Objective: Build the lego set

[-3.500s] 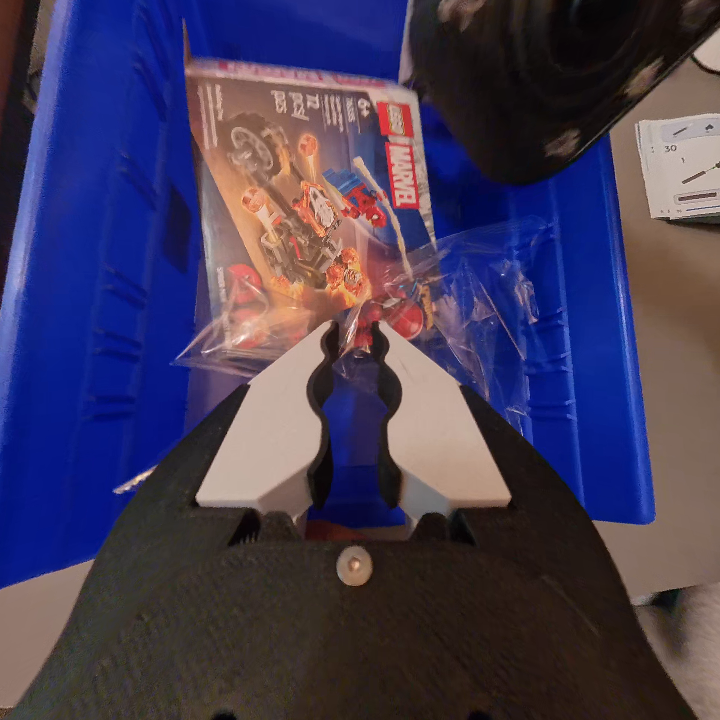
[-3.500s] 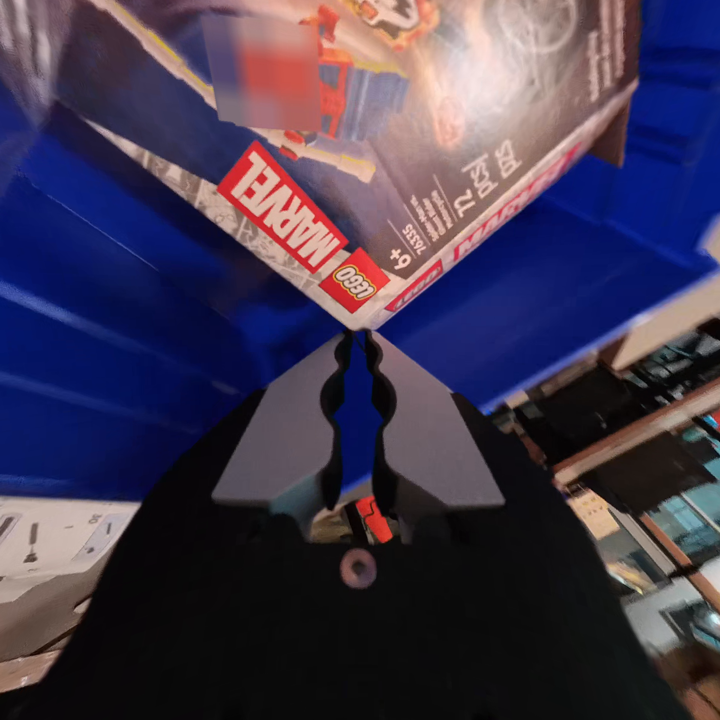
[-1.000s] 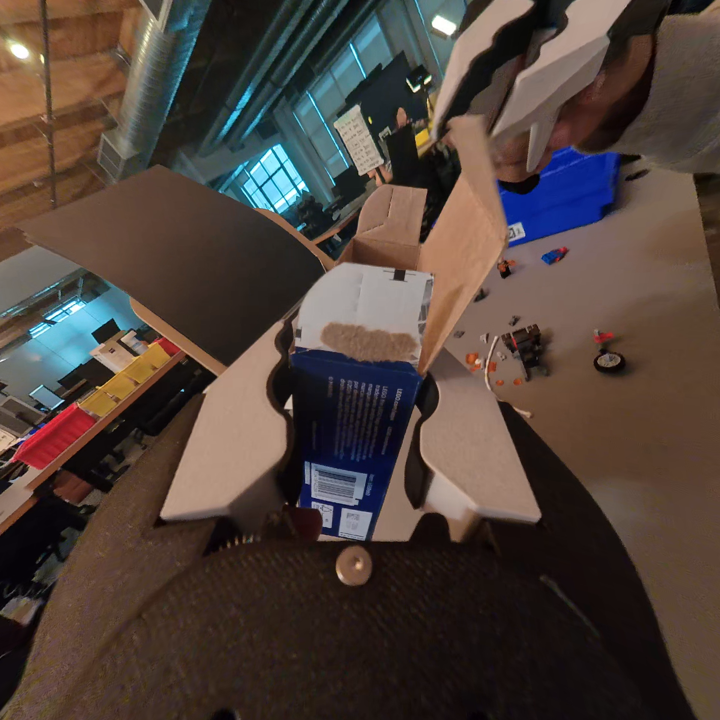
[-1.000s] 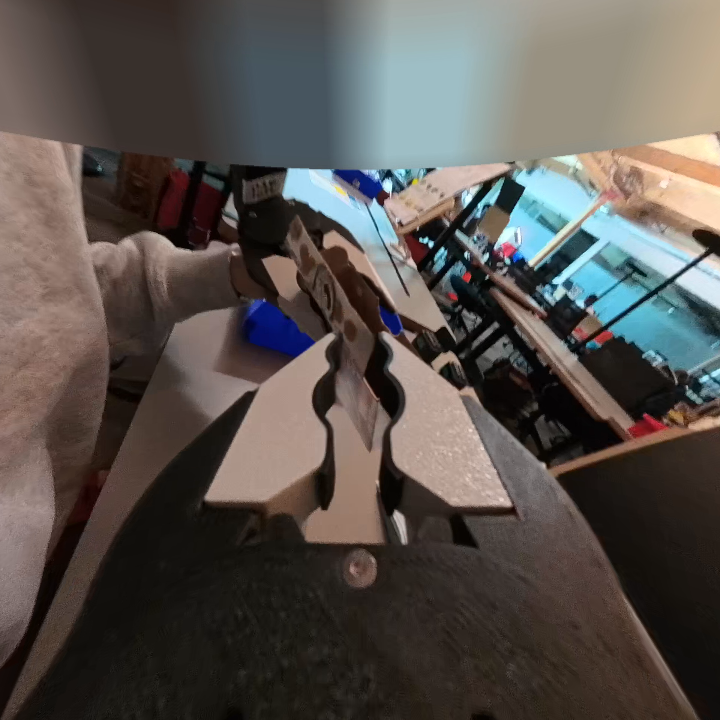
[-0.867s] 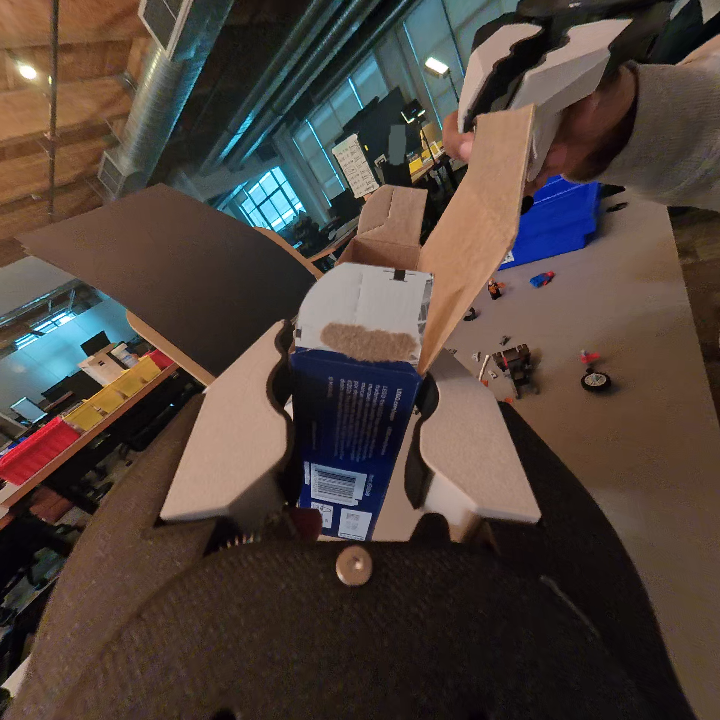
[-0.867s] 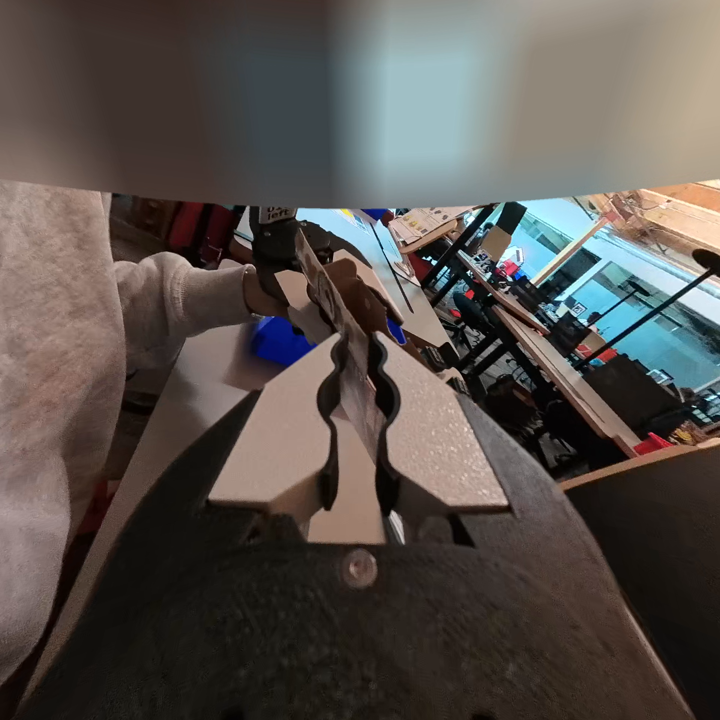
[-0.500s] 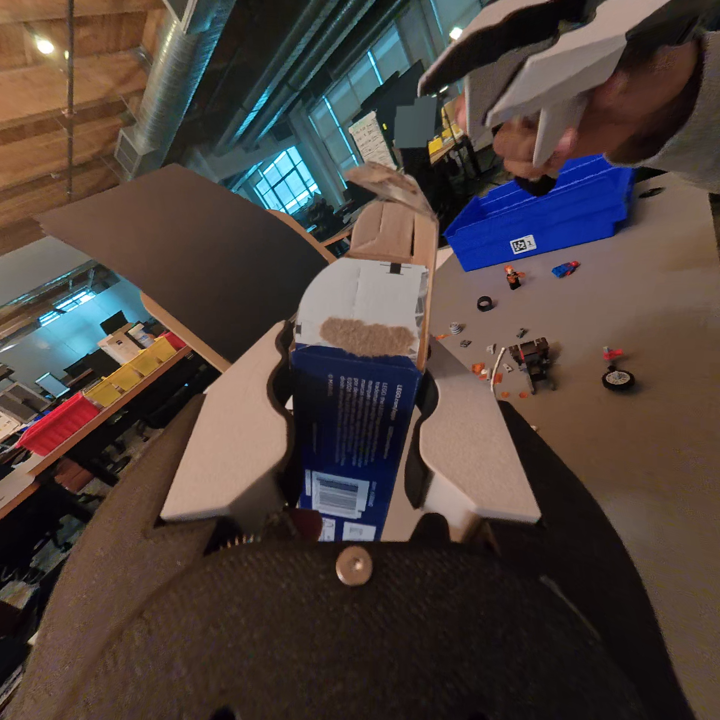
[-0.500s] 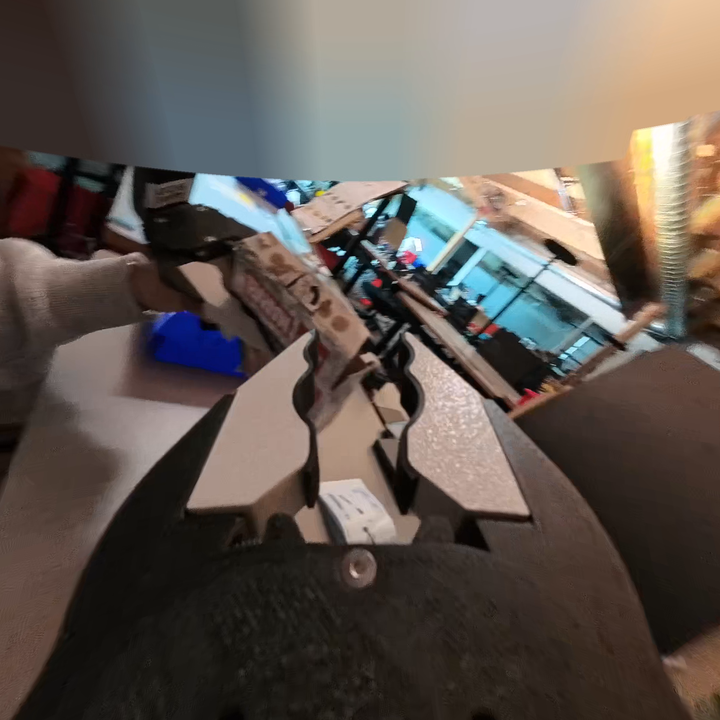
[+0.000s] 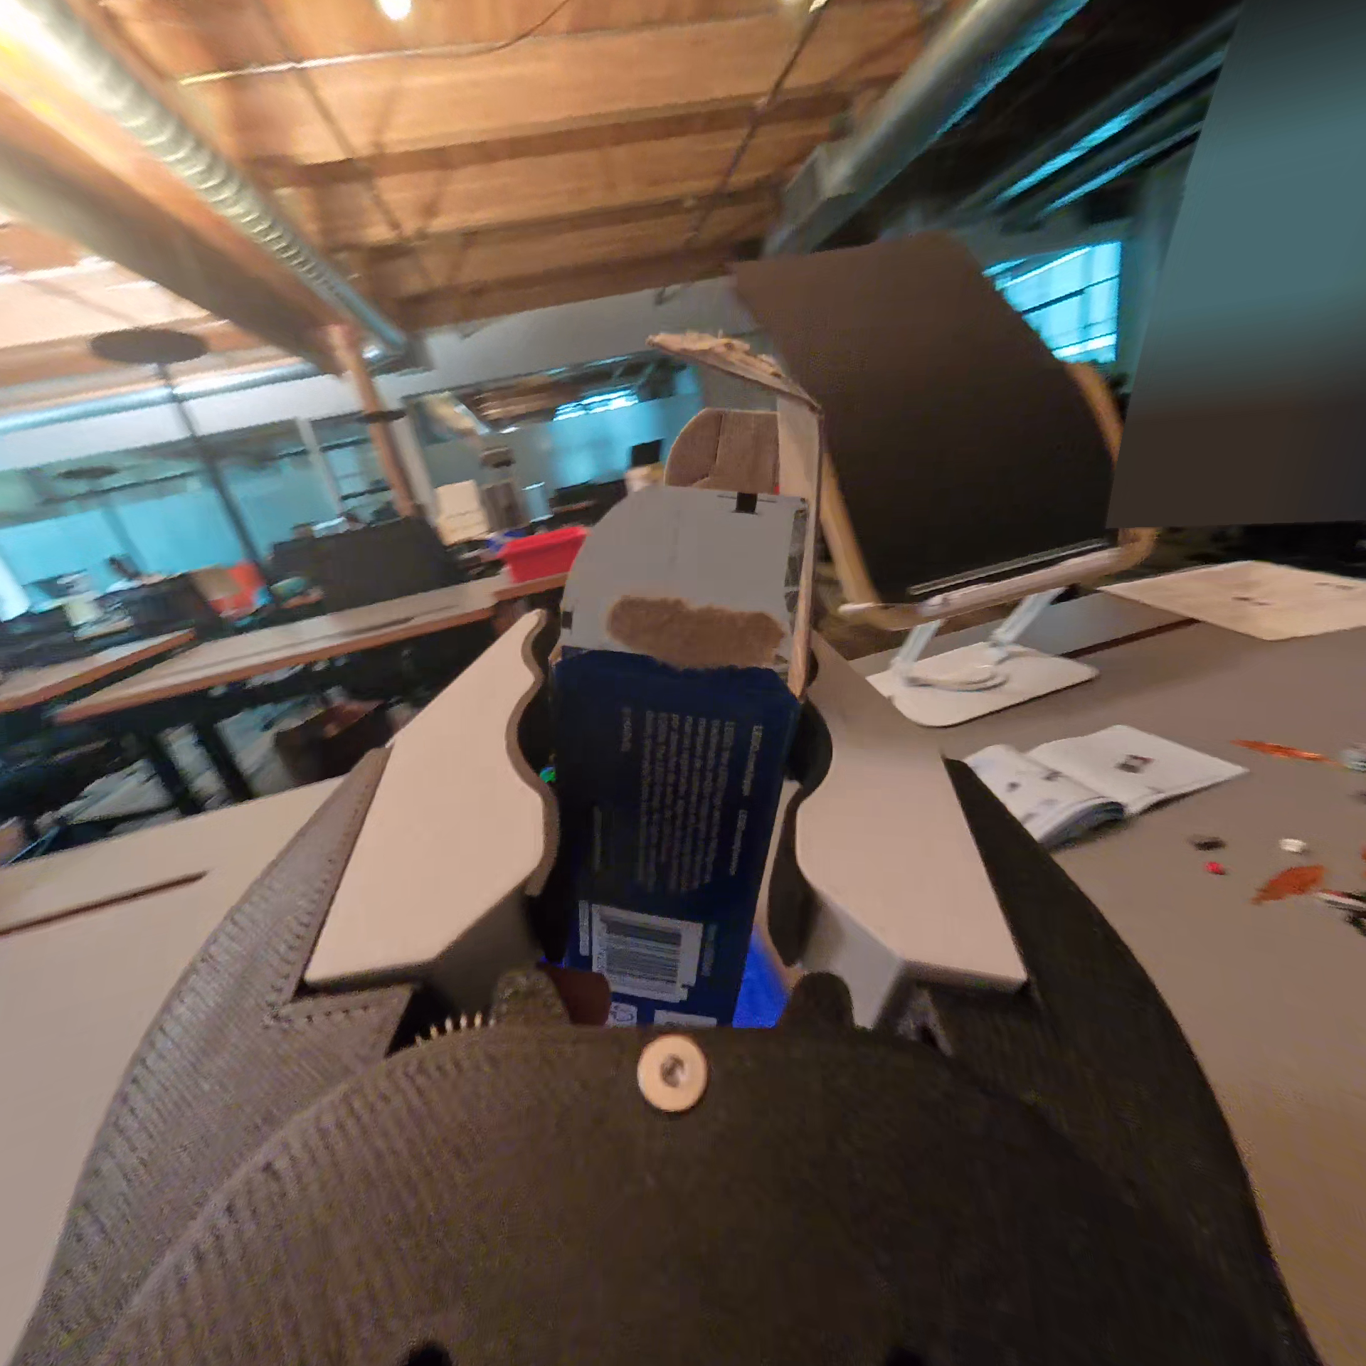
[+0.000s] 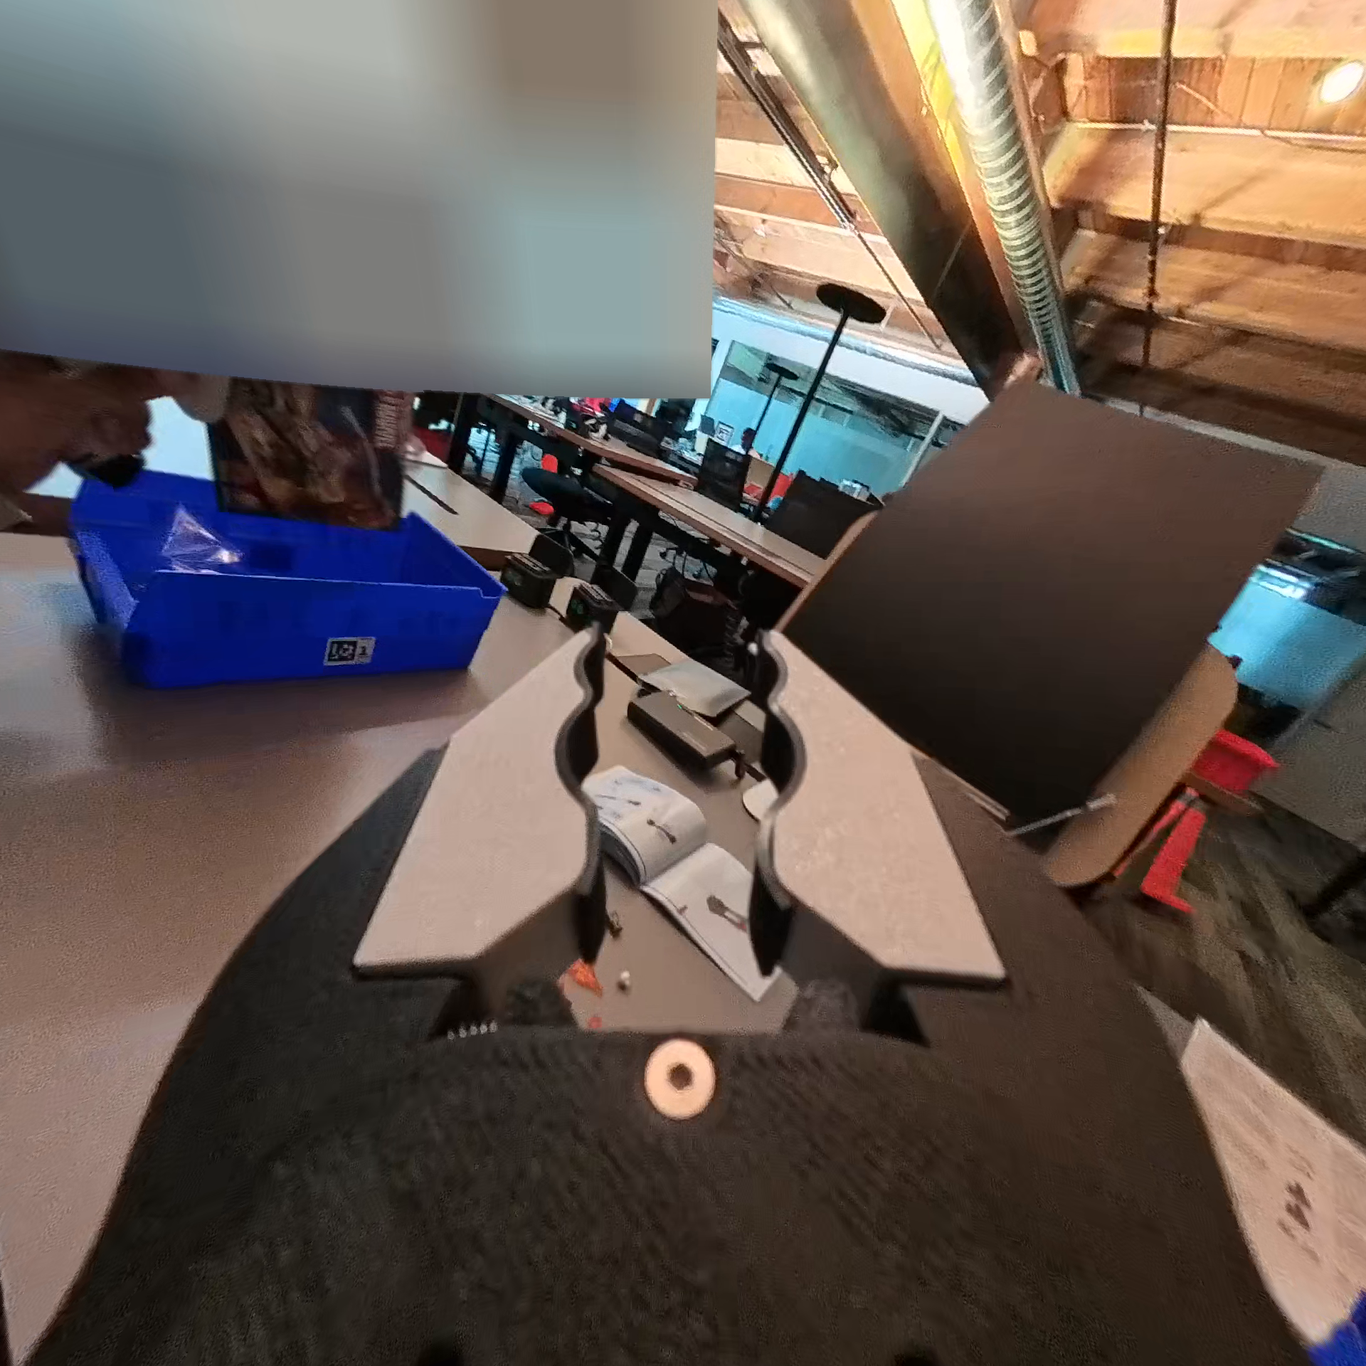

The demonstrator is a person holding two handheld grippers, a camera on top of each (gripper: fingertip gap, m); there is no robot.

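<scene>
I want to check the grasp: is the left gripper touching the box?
Touching. In the left wrist view the left gripper is shut on the box: both fingers press against its blue sides, with no gap.

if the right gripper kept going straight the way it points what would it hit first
Probably the open white instruction booklet on the grey table, seen in the gap of the open right gripper. A black rectangular device lies just beyond. Depth is unclear, so the table surface itself might come first.
</scene>
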